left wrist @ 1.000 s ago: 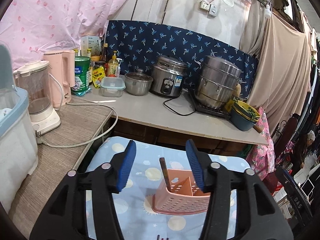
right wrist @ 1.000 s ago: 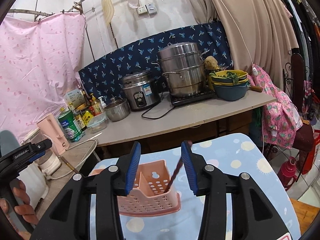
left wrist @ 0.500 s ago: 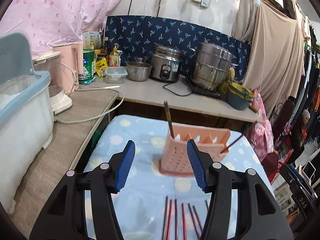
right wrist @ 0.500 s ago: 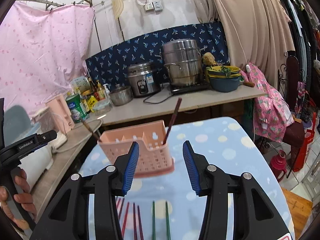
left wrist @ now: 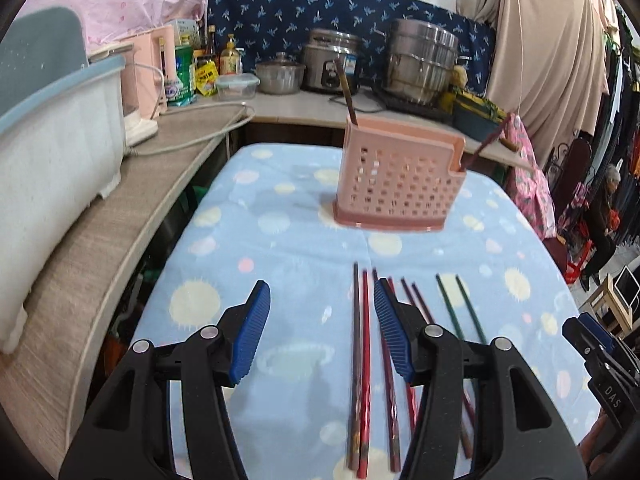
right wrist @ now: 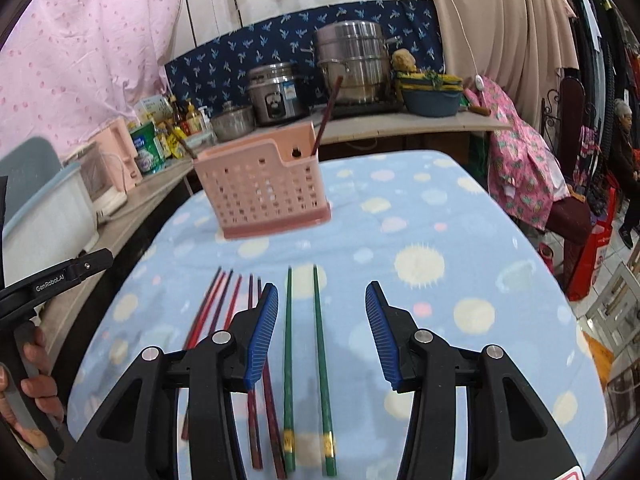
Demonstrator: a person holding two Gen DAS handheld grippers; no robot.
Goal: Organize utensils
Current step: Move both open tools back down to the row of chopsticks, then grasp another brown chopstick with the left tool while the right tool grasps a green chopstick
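Both claws have dropped toward the chopsticks (left wrist: 362, 344), farther from the pink caddy (right wrist: 262, 188).

One pink holder (left wrist: 400, 184) stands far on the table, with two chopsticks (right wrist: 329, 114) inside it. Near, on the blue cloth (right wrist: 440, 220), lie two green chopsticks (right wrist: 320, 344) at the right and about six red and dark chopsticks (left wrist: 360, 344) at the left.

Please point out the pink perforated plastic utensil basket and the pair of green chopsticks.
pink perforated plastic utensil basket (right wrist: 264, 196): right wrist view, on its perforated front wall.
pair of green chopsticks (right wrist: 319, 344): right wrist view, on the middle of the right stick's shaft.
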